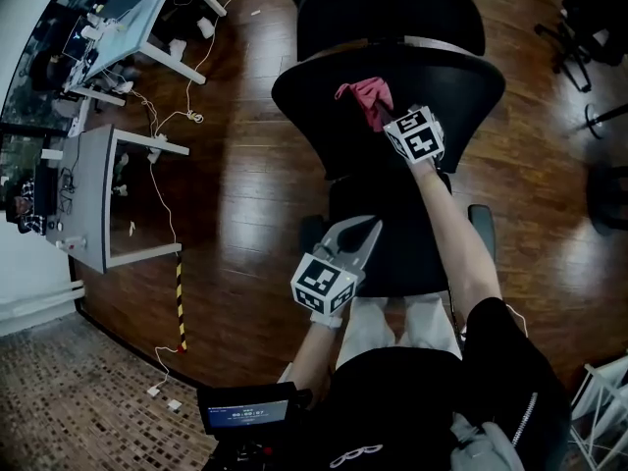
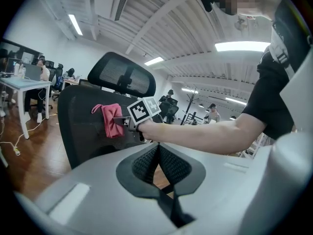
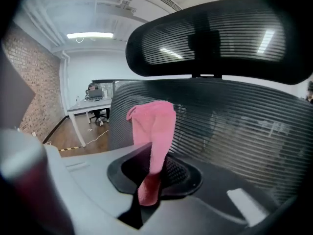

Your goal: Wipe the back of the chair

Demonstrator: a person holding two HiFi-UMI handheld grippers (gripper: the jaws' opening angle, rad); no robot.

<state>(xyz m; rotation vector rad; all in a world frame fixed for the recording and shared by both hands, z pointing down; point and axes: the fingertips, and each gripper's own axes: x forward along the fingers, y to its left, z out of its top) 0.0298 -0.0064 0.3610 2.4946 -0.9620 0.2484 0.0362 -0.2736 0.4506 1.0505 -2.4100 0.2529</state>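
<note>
One pink cloth point(image 3: 154, 126) in clenched right gripper point(image 3: 148, 182), against chair back point(image 3: 234, 131); left gripper point(image 2: 157, 161) fingers point(image 2: 143, 164) together, empty.

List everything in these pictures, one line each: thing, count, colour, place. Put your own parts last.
office chair: one, black mesh with a headrest, straight ahead of the person.
cloth: one, pink, against the chair's backrest near its top.
desks: two, pale grey and white, at the left of the head view.
cable: at least one, white, trailing on the floor by the desks.
tape strip: one, yellow and black, on the floor at lower left.
floor: dark brown wood.
other chairs: dark, at upper right; count unclear.
left gripper: one, grey, jaws together, empty, held low.
right gripper: one, grey, jaws closed on the cloth.
</note>
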